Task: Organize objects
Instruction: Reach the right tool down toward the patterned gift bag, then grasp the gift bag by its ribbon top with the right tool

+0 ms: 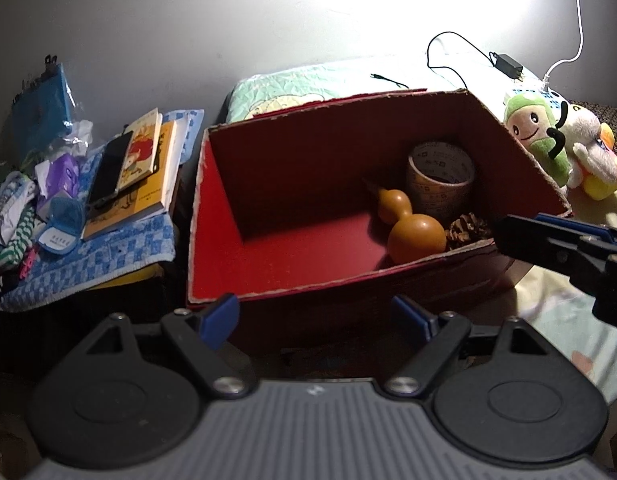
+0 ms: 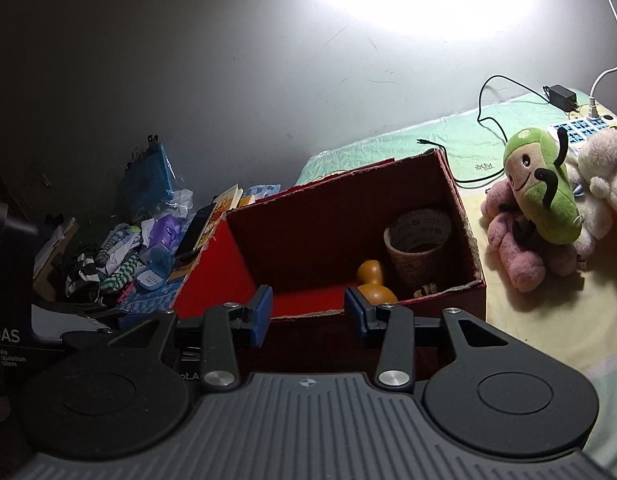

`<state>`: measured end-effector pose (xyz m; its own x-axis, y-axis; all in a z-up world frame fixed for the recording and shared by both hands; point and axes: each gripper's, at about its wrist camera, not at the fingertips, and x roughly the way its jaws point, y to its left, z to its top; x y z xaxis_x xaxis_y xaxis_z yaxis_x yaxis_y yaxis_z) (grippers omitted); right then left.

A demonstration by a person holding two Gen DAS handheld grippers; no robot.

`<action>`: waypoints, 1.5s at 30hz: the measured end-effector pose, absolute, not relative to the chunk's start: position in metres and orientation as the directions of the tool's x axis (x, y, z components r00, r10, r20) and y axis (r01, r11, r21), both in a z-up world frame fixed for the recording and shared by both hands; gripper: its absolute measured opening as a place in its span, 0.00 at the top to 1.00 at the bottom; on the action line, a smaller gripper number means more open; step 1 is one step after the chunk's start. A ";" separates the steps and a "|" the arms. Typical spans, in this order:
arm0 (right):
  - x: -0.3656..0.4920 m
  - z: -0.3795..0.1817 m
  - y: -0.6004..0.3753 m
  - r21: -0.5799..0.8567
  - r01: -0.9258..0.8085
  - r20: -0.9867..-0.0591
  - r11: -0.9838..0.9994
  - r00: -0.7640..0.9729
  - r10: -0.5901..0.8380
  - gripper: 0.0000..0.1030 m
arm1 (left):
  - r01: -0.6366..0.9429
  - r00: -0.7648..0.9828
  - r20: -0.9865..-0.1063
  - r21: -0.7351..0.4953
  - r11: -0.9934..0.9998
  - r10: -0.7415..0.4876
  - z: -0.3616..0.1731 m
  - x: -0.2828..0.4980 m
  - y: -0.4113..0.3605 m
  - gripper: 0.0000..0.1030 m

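Both of your claws are empty and spread: the left claw (image 1: pixel 314 322) hangs just short of the near wall of the red box (image 1: pixel 212 236), and the right claw (image 2: pixel 308 316) sits at the same wall, nearer its right corner. The likely next job is bringing in one of the soft toys from the bed, right of the box. Go for the green plush toy (image 2: pixel 542 196) with your right claw; it lies on top of the pink plush (image 2: pixel 516 260), so pinch its body rather than a thin black limb, and lift clear before swinging over the box's right wall (that cardboard edge looks ragged and could snag fabric).

Inside the box, everything crowds the near-right corner: a gourd (image 1: pixel 412 232), a roll of tape (image 1: pixel 440 178) upright behind it, and a pinecone (image 1: pixel 468 228) against the near wall. The left half of the red floor is bare, so set the toy down there.
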<state>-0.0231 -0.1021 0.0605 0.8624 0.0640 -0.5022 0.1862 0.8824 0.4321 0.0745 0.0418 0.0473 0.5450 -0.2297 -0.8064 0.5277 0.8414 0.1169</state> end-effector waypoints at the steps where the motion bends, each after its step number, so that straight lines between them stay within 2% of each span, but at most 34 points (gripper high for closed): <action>1: -0.024 0.059 -0.102 0.435 0.186 -0.506 0.881 0.860 0.068 0.58 | 0.529 0.539 -0.811 0.117 0.841 -0.227 0.045 0.073 0.042 0.18; 11: -0.034 0.040 -0.109 0.488 0.223 -0.562 0.844 0.820 0.108 0.58 | 0.568 0.470 -0.848 0.078 0.820 -0.245 0.024 0.064 0.048 0.18; 16: -0.036 0.024 -0.114 0.532 0.235 -0.617 0.814 0.765 0.183 0.58 | 0.659 0.362 -0.857 -0.044 0.751 -0.368 0.019 0.054 0.054 0.18; 22: -0.038 -0.009 -0.127 0.638 0.337 -0.676 0.693 0.676 0.293 0.58 | 0.752 0.203 -0.852 -0.179 0.634 -0.482 0.004 0.038 0.045 0.18; 27: -0.040 -0.023 -0.123 0.641 0.360 -0.706 0.678 0.623 0.337 0.58 | 0.763 0.160 -0.860 -0.204 0.613 -0.485 -0.010 0.031 0.032 0.23; 33: -0.039 -0.035 -0.124 0.667 0.364 -0.700 0.650 0.605 0.379 0.59 | 0.713 0.077 -0.867 -0.297 0.635 -0.492 -0.032 0.040 0.030 0.31; 45: -0.031 -0.051 -0.120 0.694 0.358 -0.691 0.624 0.572 0.441 0.62 | 0.730 0.061 -0.878 -0.286 0.621 -0.475 -0.043 0.039 0.019 0.31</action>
